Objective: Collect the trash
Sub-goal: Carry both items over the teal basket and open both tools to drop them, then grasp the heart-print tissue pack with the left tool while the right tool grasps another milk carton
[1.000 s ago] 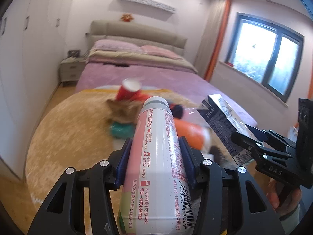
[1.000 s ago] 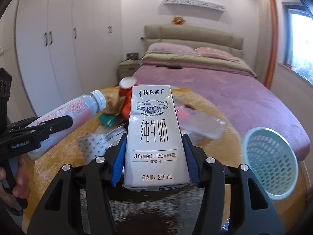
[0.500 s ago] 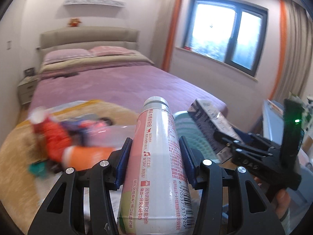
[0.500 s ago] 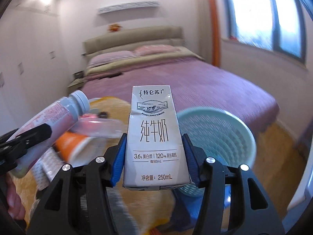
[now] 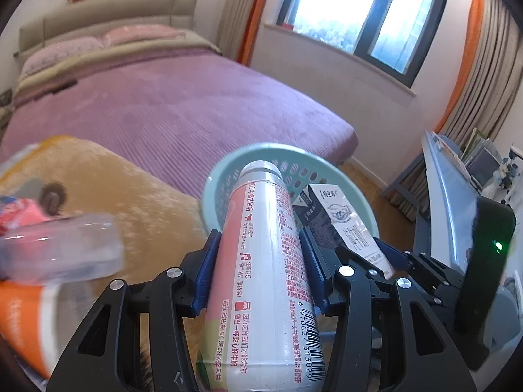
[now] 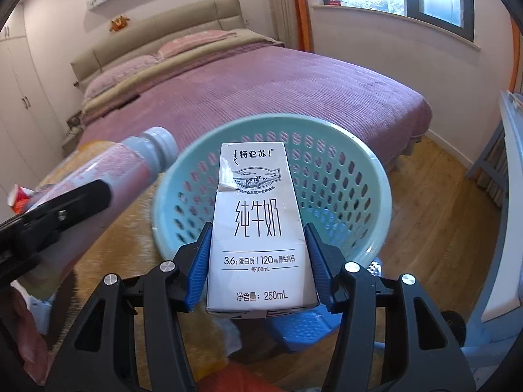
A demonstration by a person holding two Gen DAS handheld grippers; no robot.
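My left gripper (image 5: pixel 258 271) clamped on pink-and-white plastic drink bottle (image 5: pixel 261 261), my right gripper (image 6: pixel 258 261) clamped on white cardboard milk carton (image 6: pixel 258 228), both held over the near rim of the pale-teal perforated plastic basket (image 6: pixel 359 176).

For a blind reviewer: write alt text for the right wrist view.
The right gripper clamps a white 250 mL milk carton in front of a teal perforated basket. At left, the left gripper holds a pink bottle; a purple bed lies behind.
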